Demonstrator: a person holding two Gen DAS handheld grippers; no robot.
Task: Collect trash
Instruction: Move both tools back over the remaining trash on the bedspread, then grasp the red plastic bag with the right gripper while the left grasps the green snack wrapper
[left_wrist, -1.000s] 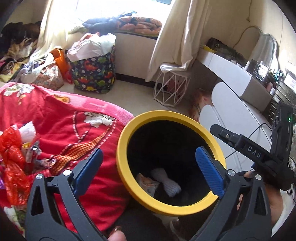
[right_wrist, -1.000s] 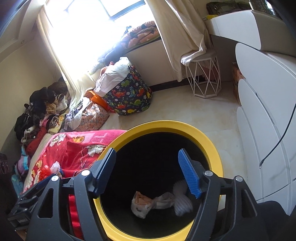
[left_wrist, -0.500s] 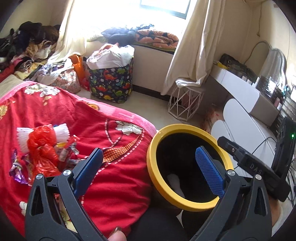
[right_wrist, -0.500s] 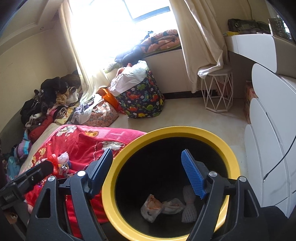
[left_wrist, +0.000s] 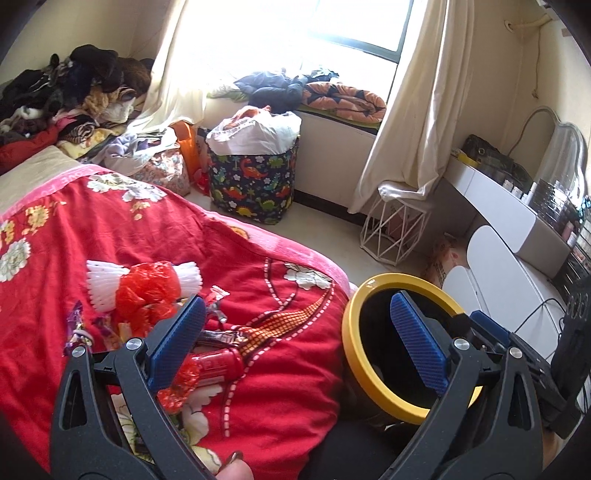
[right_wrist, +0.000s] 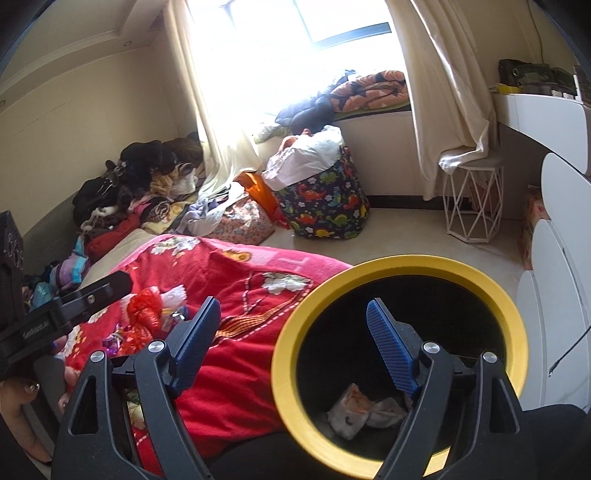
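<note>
Two wrist views, with the yellow-rimmed bin as landmark.

Left wrist view: the left gripper (left_wrist: 295, 341) has swung away from the yellow-rimmed bin (left_wrist: 356, 363), which now sits low and to the right instead of filling the centre as it did a second ago. Its jaws stand wide with nothing between them. The trash pile (left_wrist: 147, 295) of red plastic, white foam netting and wrappers lies on the red blanket (left_wrist: 258, 266), left of the bin, with a red wrapper (left_wrist: 212, 367) nearest the left blue pad.

Right wrist view: the right gripper (right_wrist: 295, 345) hovers by the near rim of the bin (right_wrist: 400, 264); its jaws have just been opening, are wide, and hold nothing. Crumpled wrappers (right_wrist: 364, 408) lie on the bin's floor. The pile (right_wrist: 146, 310) shows left of the bin, and the left gripper's body (right_wrist: 66, 310) reaches toward it.

Judgement: one deposit appears complete, and both hands seem to be heading back for the next piece; much trash remains.
</note>
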